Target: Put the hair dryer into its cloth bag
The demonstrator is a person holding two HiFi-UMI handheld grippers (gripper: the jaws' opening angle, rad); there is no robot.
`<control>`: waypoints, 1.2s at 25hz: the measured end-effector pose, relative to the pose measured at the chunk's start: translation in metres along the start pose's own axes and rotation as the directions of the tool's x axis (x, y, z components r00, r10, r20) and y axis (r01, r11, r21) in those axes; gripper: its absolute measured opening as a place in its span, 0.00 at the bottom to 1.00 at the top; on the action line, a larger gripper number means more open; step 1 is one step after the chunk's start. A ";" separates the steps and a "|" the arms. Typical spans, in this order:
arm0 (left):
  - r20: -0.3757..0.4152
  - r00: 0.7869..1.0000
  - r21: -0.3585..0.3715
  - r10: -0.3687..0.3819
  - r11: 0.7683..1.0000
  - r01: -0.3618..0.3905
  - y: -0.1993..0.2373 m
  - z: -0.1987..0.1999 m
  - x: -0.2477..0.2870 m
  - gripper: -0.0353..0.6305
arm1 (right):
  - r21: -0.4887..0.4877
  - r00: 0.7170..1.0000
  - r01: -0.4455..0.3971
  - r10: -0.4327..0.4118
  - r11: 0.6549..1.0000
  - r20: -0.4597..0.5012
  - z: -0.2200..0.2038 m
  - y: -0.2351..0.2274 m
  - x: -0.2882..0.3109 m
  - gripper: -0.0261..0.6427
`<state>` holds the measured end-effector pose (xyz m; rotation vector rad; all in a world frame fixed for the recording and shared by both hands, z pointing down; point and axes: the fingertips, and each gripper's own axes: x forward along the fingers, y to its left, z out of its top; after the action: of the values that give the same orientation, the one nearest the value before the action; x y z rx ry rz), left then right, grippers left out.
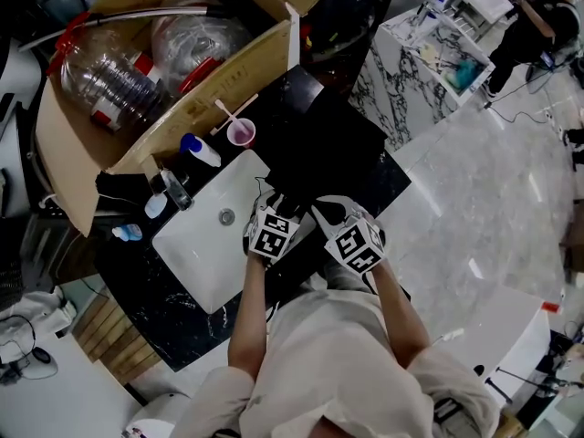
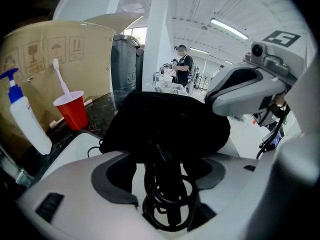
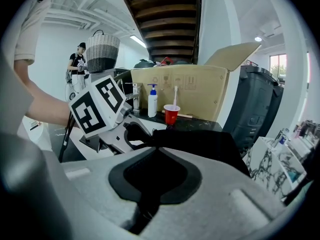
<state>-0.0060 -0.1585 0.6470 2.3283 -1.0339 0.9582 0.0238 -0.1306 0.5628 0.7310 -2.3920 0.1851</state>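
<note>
Two-handed, working through the last of the bagging, by the look of it. Nearest, standing the left gripper (image 2: 167, 181) with its jaws well apart, pressing on nothing, and framing a coiled black cord (image 2: 167, 204) lying loose in the gap between them. Pinching a fold of the cloth bag (image 2: 165, 126) in the right gripper (image 3: 155, 176), jaws drawn together on the dark fabric at the bag's near edge. Just beyond both, resting the bag on the black counter (image 1: 370, 149) beside the white sink (image 1: 196, 258), bulging and full. Not showing the hair dryer itself anywhere. Judging it to be inside the bag already, going by that bulge and by the cord seeming to run in under the cloth. Leaving, then, only the cord outside the mouth.

Calling next for gathering the coil with the left gripper, closing on several loops at once rather than one strand. Then feeding it into the opening while lifting the rim with the right. Needing care over springy loops slipping free or catching on the hem.

Farther back, passing over a red cup (image 2: 74, 109) with a toothbrush (image 2: 61, 76) in it, a pump bottle (image 2: 25, 126) and a cardboard box (image 2: 60, 49), all standing apart from the bag.
</note>
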 end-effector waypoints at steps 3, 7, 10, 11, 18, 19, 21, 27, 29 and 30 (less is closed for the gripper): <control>0.008 1.000 0.004 -0.003 1.000 0.003 -0.003 -0.002 -0.011 0.48 | -0.002 1.000 0.007 -0.007 1.000 -0.004 0.000 0.000 -0.002 0.06; 0.006 1.000 0.034 -0.004 0.999 0.004 -0.007 -0.006 -0.024 0.50 | -0.006 1.000 0.012 -0.012 1.000 -0.007 -0.001 -0.001 -0.004 0.06; -0.003 1.000 0.049 0.001 0.999 0.000 -0.008 -0.012 -0.033 0.51 | -0.011 1.000 0.014 -0.014 1.000 -0.009 -0.003 -0.001 -0.004 0.06; -0.006 1.000 0.052 0.003 0.999 -0.002 -0.007 -0.016 -0.036 0.52 | -0.012 1.000 0.015 -0.015 1.000 -0.009 -0.003 -0.001 -0.004 0.06; -0.058 0.998 0.053 0.005 0.999 -0.002 -0.002 -0.048 -0.044 0.53 | -0.007 1.000 0.022 -0.022 1.000 -0.010 -0.004 -0.001 -0.003 0.06; -0.067 0.998 0.054 0.004 0.999 0.000 -0.002 -0.052 -0.044 0.53 | -0.006 1.000 0.023 -0.023 1.000 -0.010 -0.004 -0.001 -0.003 0.06; -0.090 0.996 0.058 0.004 0.998 0.001 0.000 -0.062 -0.042 0.53 | -0.007 1.000 0.023 -0.023 1.000 -0.011 -0.005 -0.001 -0.002 0.06; -0.158 0.987 0.055 0.006 0.998 0.003 0.007 -0.092 -0.028 0.54 | -0.013 1.000 0.022 -0.023 1.000 -0.017 -0.006 0.000 -0.002 0.06; -0.183 0.983 0.068 0.013 0.998 -0.001 0.011 -0.100 -0.023 0.53 | -0.014 1.000 0.022 -0.022 1.000 -0.020 -0.006 0.000 -0.002 0.06; -0.192 0.981 0.075 0.018 0.997 -0.004 0.014 -0.104 -0.020 0.53 | -0.016 1.000 0.022 -0.022 1.000 -0.021 -0.006 0.000 -0.001 0.06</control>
<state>-0.0703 -0.0948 0.7037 2.2369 -0.9488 1.2188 0.0278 -0.1278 0.5669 0.7445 -2.3616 0.1640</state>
